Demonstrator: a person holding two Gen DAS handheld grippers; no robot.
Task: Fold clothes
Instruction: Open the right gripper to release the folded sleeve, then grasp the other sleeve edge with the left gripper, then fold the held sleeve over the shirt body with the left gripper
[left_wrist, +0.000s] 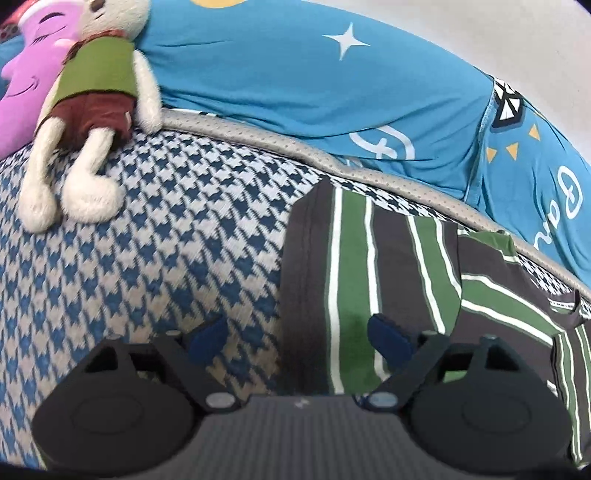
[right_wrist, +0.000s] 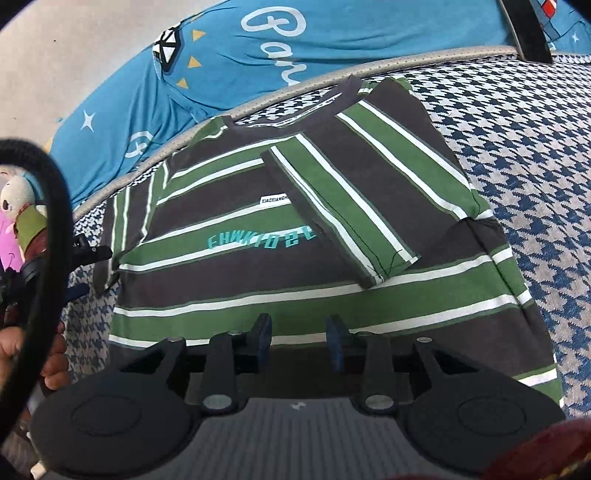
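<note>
A T-shirt (right_wrist: 258, 266) with green, dark grey and white stripes and teal lettering lies flat on the houndstooth bed cover (left_wrist: 166, 258). One sleeve (right_wrist: 369, 192) is folded inward across its chest. The other sleeve (left_wrist: 369, 266) lies spread out in the left wrist view. My left gripper (left_wrist: 297, 336) is open low over that sleeve's outer edge, one blue pad (left_wrist: 388, 338) above a green stripe and the other above the bed cover. My right gripper (right_wrist: 299, 338) is open just above the shirt's lower body, with nothing between its fingers.
A plush rabbit (left_wrist: 92, 110) and a pink cushion (left_wrist: 22, 81) lie at the bed's far left. A blue starred quilt (left_wrist: 314, 74) is bunched behind the grey piped edge (left_wrist: 258, 140). In the right wrist view, a black cable (right_wrist: 51, 192) loops at left beside a hand (right_wrist: 55, 358).
</note>
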